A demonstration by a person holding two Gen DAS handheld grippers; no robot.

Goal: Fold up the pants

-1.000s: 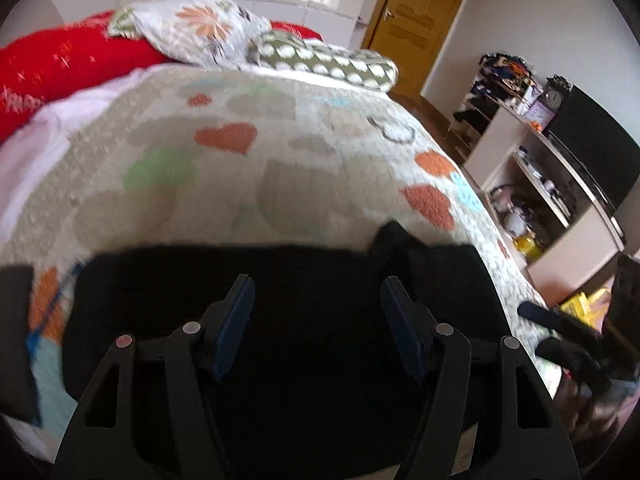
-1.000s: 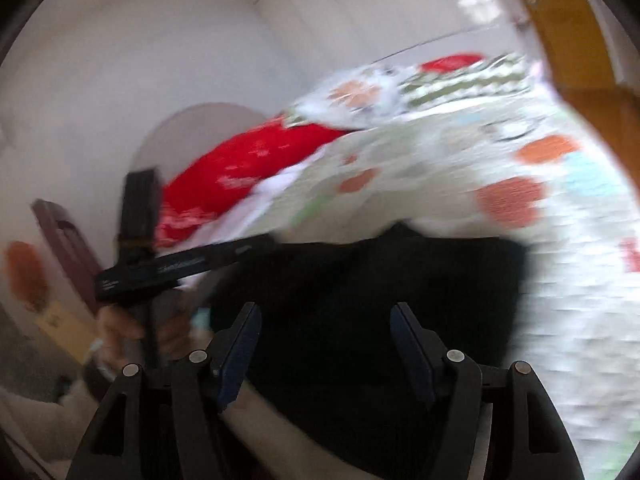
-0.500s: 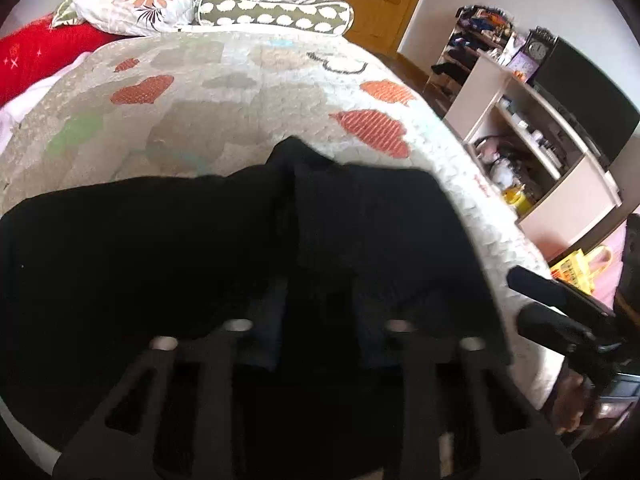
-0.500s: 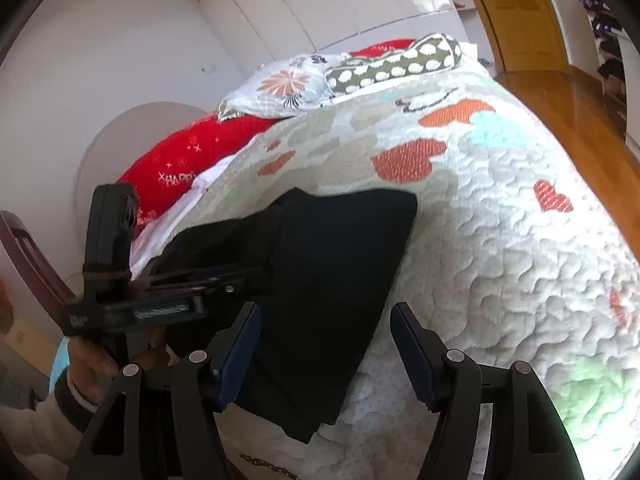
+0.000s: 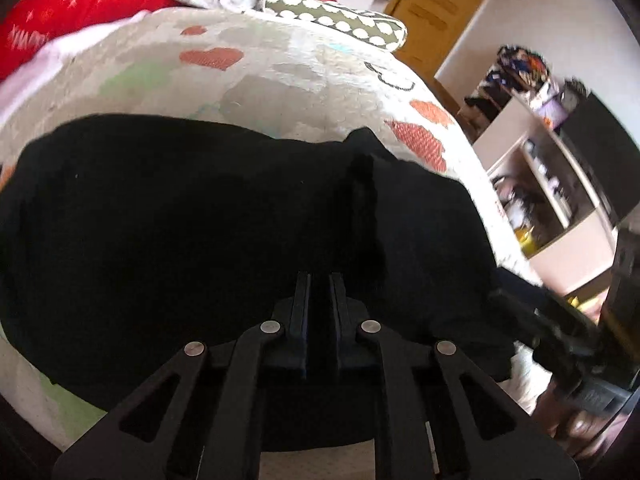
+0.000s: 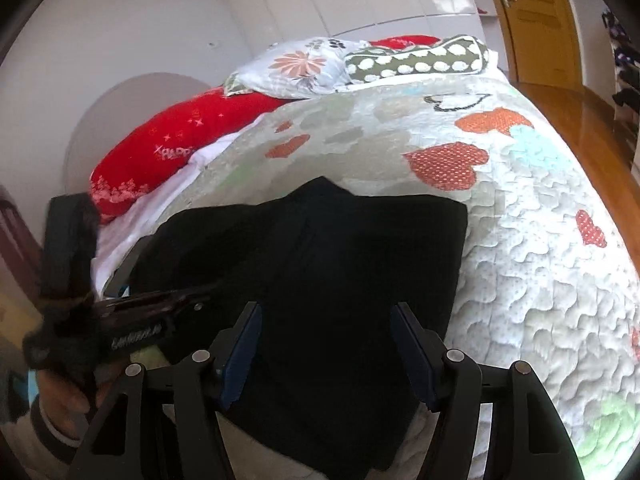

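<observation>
Left gripper [image 5: 319, 280] pinched on black pants [image 5: 180, 220] atop heart quilt [image 5: 280, 68]; right gripper [image 6: 326, 316] spread wide above them, gripping nothing

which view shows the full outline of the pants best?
Right wrist: the black pants show their far edge and right edge against the quilt. Left wrist sits closer; the pants fill the frame, near edge hidden behind the shut jaws.

Black pants [image 6: 332, 276] on a heart-patterned (red, orange) quilt [image 6: 540, 280].
</observation>
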